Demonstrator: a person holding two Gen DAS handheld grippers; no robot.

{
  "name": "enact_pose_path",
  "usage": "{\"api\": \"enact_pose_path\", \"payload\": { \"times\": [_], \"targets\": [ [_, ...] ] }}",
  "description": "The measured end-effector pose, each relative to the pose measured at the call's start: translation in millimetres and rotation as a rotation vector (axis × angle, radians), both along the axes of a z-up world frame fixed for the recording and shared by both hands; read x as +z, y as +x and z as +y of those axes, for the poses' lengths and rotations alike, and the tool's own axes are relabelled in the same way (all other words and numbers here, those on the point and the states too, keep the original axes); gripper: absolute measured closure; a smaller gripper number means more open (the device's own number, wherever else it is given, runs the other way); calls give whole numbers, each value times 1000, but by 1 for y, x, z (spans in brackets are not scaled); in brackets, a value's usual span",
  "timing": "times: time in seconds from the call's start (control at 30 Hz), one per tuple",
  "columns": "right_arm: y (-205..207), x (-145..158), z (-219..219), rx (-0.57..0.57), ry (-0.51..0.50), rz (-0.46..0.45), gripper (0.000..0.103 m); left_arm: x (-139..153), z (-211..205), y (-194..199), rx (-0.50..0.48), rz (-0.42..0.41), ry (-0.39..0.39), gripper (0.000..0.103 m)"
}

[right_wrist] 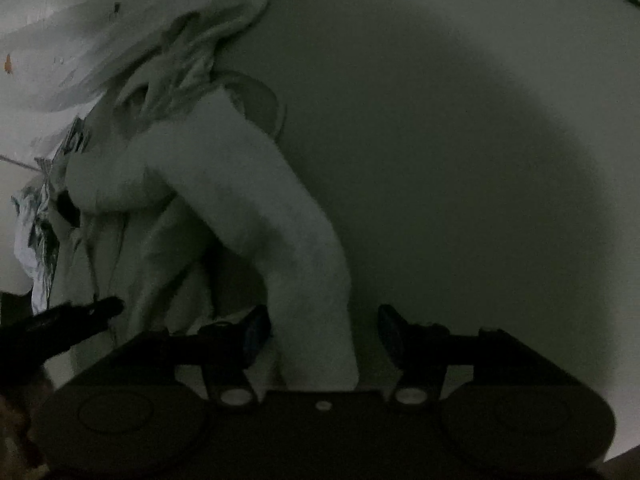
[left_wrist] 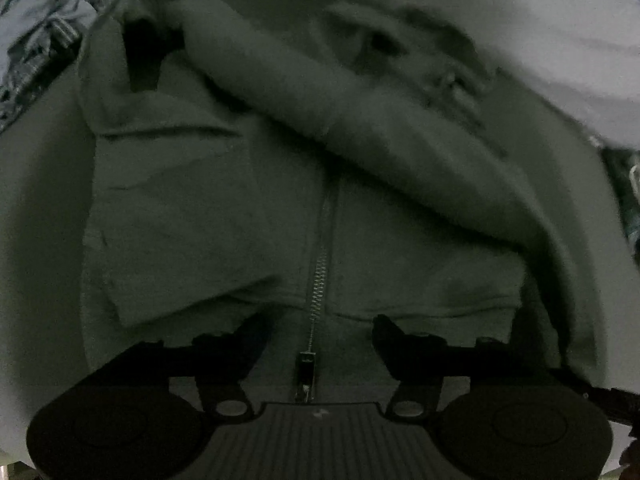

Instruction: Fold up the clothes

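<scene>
Lying flat on a pale bed [left_wrist: 36, 200], a grey zip-up jacket [left_wrist: 192, 216] fills the left wrist view, its zipper [left_wrist: 318, 276] running down the middle and one sleeve [left_wrist: 320, 96] folded diagonally across the chest. The left hand-held gripper [left_wrist: 316, 332] hovers above the zipper, fingers spread, holding nothing. In the right wrist view, the sleeve [right_wrist: 256, 184] passes between the spread fingers of the right hand-held gripper [right_wrist: 322, 320]. Crumpled patterned cloth [right_wrist: 40, 216] lies beside the jacket.
</scene>
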State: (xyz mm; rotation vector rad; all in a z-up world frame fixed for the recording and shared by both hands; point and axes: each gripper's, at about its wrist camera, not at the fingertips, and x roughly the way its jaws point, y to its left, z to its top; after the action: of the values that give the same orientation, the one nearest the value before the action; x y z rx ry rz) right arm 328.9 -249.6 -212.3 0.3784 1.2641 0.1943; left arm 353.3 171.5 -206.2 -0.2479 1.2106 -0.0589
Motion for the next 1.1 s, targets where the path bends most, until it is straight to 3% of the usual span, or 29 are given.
{"api": "enact_pose_path", "payload": {
  "times": [0.03,0.07,0.17,0.27,0.33,0.4,0.47,0.5,0.57,0.63,0.7,0.77,0.83,0.87,0.9,1.0,1.1],
  "targets": [
    [-1,0,-1,0,-25,-7,61,-2,-1,2,-11,5,5,31],
    [-2,3,-4,-8,-42,-24,97,-4,-3,5,-24,13,12,29],
    [2,28,-19,-58,-102,-152,97,-7,-7,12,-51,32,31,23],
    [20,77,-16,7,-224,-369,97,-8,-6,14,-53,39,4,17],
    [30,108,8,110,-326,-532,97,-7,0,17,-21,43,-49,17],
    [33,130,47,281,-505,-726,96,-6,6,19,49,55,-125,17],
    [33,131,78,416,-671,-860,93,-8,16,22,114,68,-188,17],
    [35,130,83,444,-701,-886,93,-10,22,22,149,72,-223,17],
    [43,132,76,425,-659,-878,93,-9,33,18,211,69,-268,17],
    [54,140,58,393,-631,-860,93,-7,45,10,283,51,-250,17],
    [56,150,49,369,-689,-880,93,-8,58,3,357,46,-213,17],
    [59,164,40,346,-788,-932,90,-11,70,-4,411,42,-233,17],
    [65,173,35,329,-871,-993,69,-11,72,-5,421,43,-248,17],
    [67,174,34,318,-895,-1020,56,-11,68,-3,404,48,-228,17],
    [69,176,33,307,-919,-1046,49,-10,64,-1,386,53,-201,17],
    [80,159,28,268,-853,-934,47,-8,45,6,321,67,-115,9],
    [89,122,4,171,-691,-672,42,-8,31,11,272,80,-52,2]
  ]
}}
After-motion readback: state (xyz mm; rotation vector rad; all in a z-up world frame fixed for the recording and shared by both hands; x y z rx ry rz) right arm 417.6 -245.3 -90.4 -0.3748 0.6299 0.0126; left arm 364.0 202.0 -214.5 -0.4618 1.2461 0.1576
